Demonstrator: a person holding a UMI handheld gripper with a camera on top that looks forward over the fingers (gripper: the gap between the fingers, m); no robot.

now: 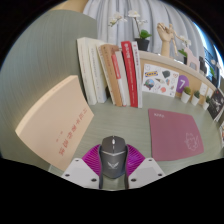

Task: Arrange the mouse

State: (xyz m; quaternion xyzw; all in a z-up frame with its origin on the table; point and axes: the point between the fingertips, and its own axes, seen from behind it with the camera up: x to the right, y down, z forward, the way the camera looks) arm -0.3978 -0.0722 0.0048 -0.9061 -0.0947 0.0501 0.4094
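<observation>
Mouse (111,157) sits clamped between both pads of the tool (111,172), beside a pink mat (179,133).

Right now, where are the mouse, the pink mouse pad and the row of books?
mouse (112,157), gripper view, top of its grey body, between the fingers.
pink mouse pad (176,133), gripper view, its flat middle.
books (112,72), gripper view, an upright spine.
</observation>
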